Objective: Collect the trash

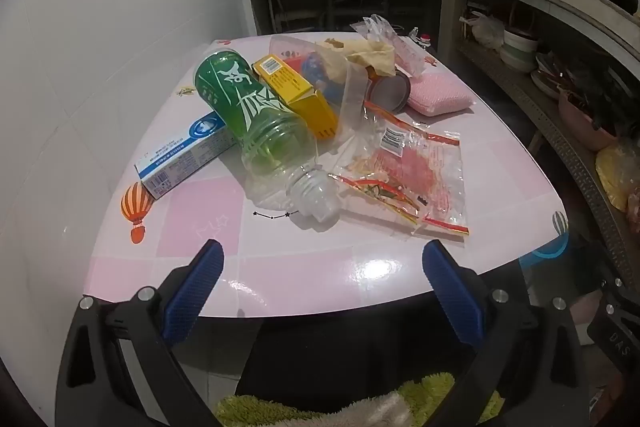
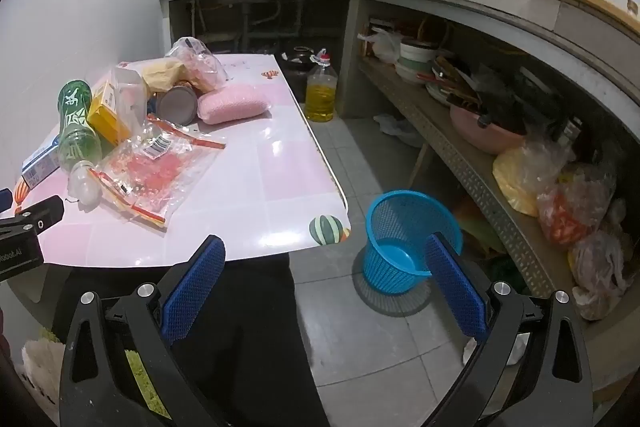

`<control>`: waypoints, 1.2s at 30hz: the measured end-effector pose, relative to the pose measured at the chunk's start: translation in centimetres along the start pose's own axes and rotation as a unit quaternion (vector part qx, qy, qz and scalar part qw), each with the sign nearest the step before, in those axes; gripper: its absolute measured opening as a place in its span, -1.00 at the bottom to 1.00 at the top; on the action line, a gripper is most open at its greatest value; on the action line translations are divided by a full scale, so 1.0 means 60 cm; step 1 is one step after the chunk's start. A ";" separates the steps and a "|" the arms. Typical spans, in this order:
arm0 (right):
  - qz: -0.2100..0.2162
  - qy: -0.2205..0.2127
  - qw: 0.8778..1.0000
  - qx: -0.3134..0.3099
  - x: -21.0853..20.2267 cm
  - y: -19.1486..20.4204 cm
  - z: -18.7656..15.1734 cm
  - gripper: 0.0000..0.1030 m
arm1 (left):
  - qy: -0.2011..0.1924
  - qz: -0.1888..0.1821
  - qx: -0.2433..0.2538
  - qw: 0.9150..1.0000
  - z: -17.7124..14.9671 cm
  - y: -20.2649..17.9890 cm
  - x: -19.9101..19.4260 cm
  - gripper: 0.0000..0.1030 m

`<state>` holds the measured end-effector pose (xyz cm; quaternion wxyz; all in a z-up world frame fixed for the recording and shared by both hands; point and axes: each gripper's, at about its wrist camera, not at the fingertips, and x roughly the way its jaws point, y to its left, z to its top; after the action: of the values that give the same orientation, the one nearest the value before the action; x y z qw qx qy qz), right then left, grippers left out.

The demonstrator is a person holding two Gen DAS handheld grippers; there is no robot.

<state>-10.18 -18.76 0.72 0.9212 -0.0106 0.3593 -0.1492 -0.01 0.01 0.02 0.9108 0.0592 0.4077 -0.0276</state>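
Note:
A heap of trash lies on the pink table (image 1: 304,279): an empty green-labelled plastic bottle (image 1: 256,115) on its side, a blue-white carton (image 1: 184,155), a yellow box (image 1: 298,93), a clear snack bag with red print (image 1: 412,171), a tape roll (image 1: 390,91) and a pink sponge (image 1: 438,93). My left gripper (image 1: 323,259) hovers open over the near table edge, short of the bottle's neck. My right gripper (image 2: 325,255) is open beyond the table's corner, above the floor. A blue mesh basket (image 2: 408,239) stands on the floor by its right finger. The bottle (image 2: 78,123) and bag (image 2: 160,167) show left.
A tiled wall runs along the table's left side. Concrete counter and shelves (image 2: 472,131) with bowls, bags and pots run along the right. An oil bottle (image 2: 320,93) stands on the floor behind the table. A person's dark clothing (image 2: 248,327) is below the grippers.

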 end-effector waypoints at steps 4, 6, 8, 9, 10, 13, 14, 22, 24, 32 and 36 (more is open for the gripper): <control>-0.002 0.001 1.000 -0.001 0.000 -0.001 -0.004 0.85 | 0.000 0.000 -0.001 1.000 0.000 -0.001 0.000 0.89; -0.003 0.001 1.000 0.000 -0.002 0.000 0.000 0.85 | 0.000 -0.002 -0.001 1.000 -0.002 0.000 -0.002 0.89; -0.003 0.002 1.000 0.001 0.001 -0.002 0.004 0.85 | 0.001 -0.005 -0.002 1.000 0.001 0.000 0.001 0.89; -0.004 0.002 1.000 0.001 0.004 0.000 0.007 0.85 | -0.001 -0.007 -0.002 1.000 0.000 0.000 0.000 0.89; -0.003 0.000 1.000 0.003 -0.002 -0.005 0.004 0.85 | -0.002 -0.007 -0.002 1.000 0.000 -0.001 0.000 0.89; -0.001 -0.003 1.000 0.005 -0.002 -0.004 0.005 0.85 | -0.002 -0.012 -0.006 1.000 -0.002 0.001 0.003 0.89; 0.000 -0.005 1.000 0.006 -0.002 -0.005 0.003 0.85 | -0.002 -0.012 -0.006 1.000 -0.001 0.001 0.003 0.89; 0.004 -0.003 1.000 0.009 -0.006 -0.005 0.005 0.85 | 0.003 -0.014 -0.008 1.000 0.000 0.003 0.003 0.89; 0.004 -0.003 1.000 0.009 -0.007 -0.005 0.006 0.85 | 0.003 -0.014 -0.008 1.000 0.000 0.004 0.003 0.89; 0.004 -0.003 1.000 0.011 -0.004 -0.004 0.005 0.85 | 0.004 -0.014 -0.009 1.000 0.002 0.004 0.003 0.89; 0.004 -0.004 1.000 0.011 -0.004 -0.004 0.004 0.85 | 0.004 -0.014 -0.009 1.000 0.002 0.004 0.003 0.89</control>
<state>-10.23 -18.91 1.09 0.9231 0.0006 0.3544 -0.1493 0.23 0.21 -0.03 0.9091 0.0456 0.4125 -0.0362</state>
